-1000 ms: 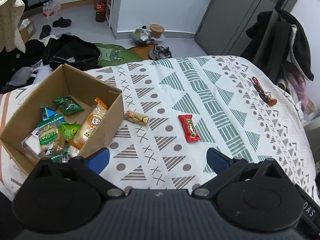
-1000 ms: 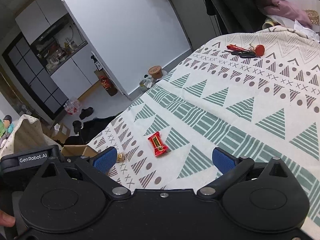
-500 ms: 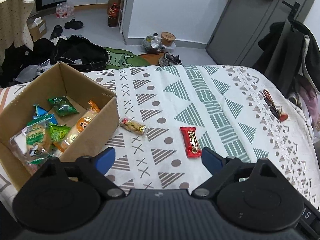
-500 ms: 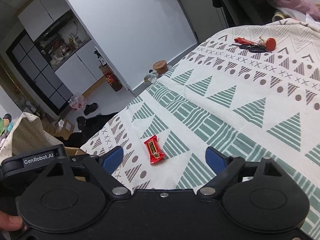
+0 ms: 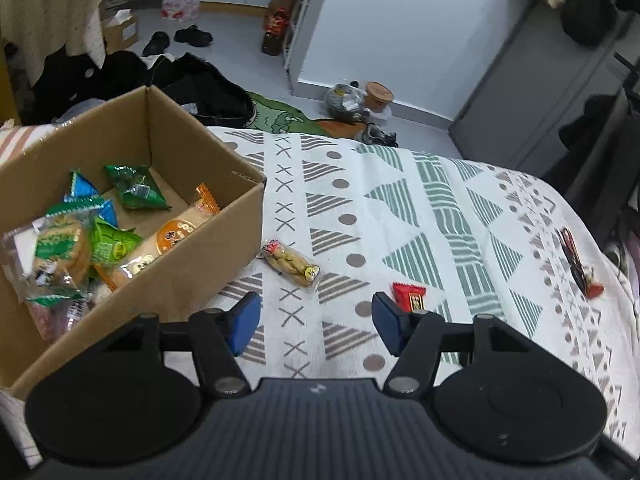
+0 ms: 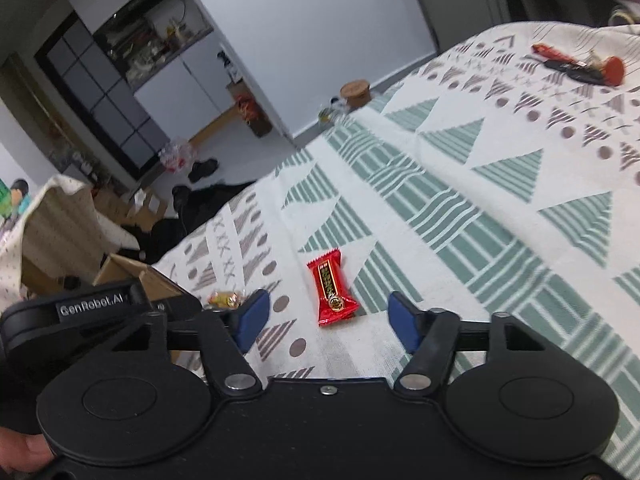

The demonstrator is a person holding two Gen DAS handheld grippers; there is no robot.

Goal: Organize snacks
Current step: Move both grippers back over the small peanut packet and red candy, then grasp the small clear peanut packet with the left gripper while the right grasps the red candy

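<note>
A cardboard box [image 5: 188,264] on the left of the patterned bedspread holds several wrapped snacks [image 5: 120,236]. Just right of the box lies a clear packet with a yellow snack [image 5: 292,263]. A red snack packet [image 5: 409,297] lies further right, partly behind the right fingertip of my left gripper [image 5: 316,326], which is open and empty just short of the yellow packet. In the right wrist view the red packet [image 6: 331,288] lies just ahead of my open, empty right gripper [image 6: 329,320], roughly between its fingers. The yellow packet [image 6: 226,299] and box corner [image 6: 128,270] show at left.
Red-and-black keys [image 5: 576,264] lie near the bedspread's right edge [image 6: 580,66]. Beyond the bed's far edge the floor holds black bags [image 5: 192,92], shoes [image 5: 192,35], a green mat [image 5: 280,116] and jars [image 5: 378,94]. A person's thumb [image 6: 24,450] grips the right handle.
Both grippers have moved forward and down toward the bedspread. The yellow packet now lies close ahead of the left fingers, and the red packet sits close ahead of the right fingers.
</note>
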